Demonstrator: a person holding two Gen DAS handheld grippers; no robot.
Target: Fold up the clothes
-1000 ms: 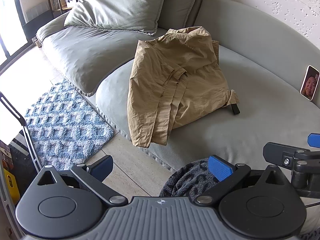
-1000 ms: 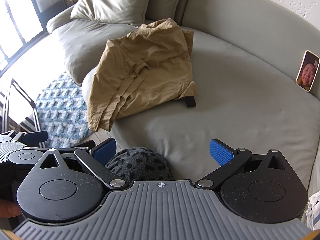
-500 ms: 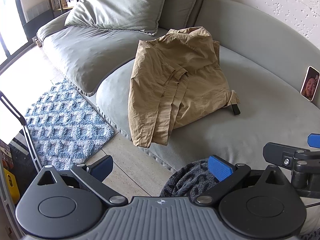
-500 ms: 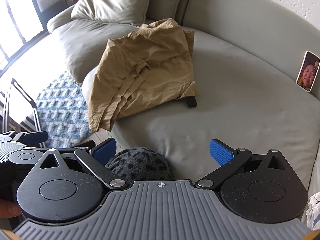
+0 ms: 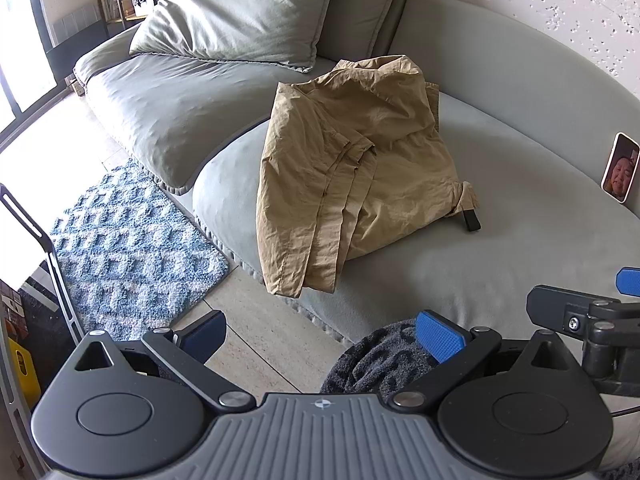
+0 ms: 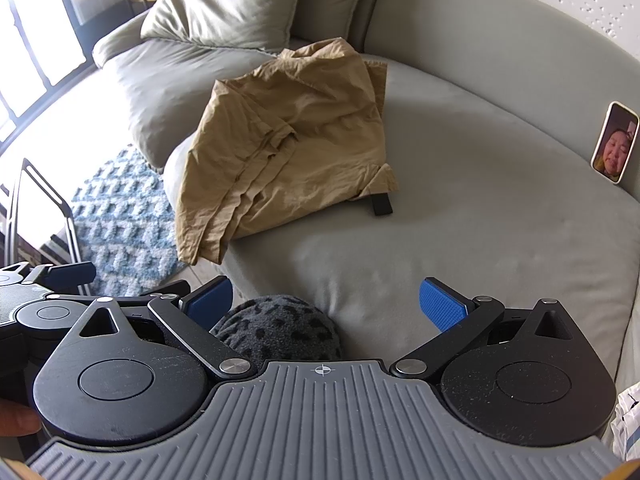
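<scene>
A crumpled tan garment [image 5: 360, 160] lies on the grey sofa seat [image 5: 520, 220], one end hanging over the front edge; it also shows in the right wrist view [image 6: 296, 136]. A black strap tab [image 5: 471, 220] sticks out at its right corner. My left gripper [image 5: 320, 332] is open and empty, held above the floor in front of the sofa. My right gripper [image 6: 326, 306] is open and empty, over the seat's front edge, well short of the garment. A dark spotted knit cloth [image 6: 280, 332] shows just below both grippers.
A large grey pillow [image 5: 240, 8] leans at the sofa's back left above a flat cushion [image 5: 160, 96]. A phone [image 5: 620, 168] stands against the backrest at right. A blue patterned rug [image 5: 128, 248] lies on the floor. A black metal frame [image 5: 40, 248] stands at left.
</scene>
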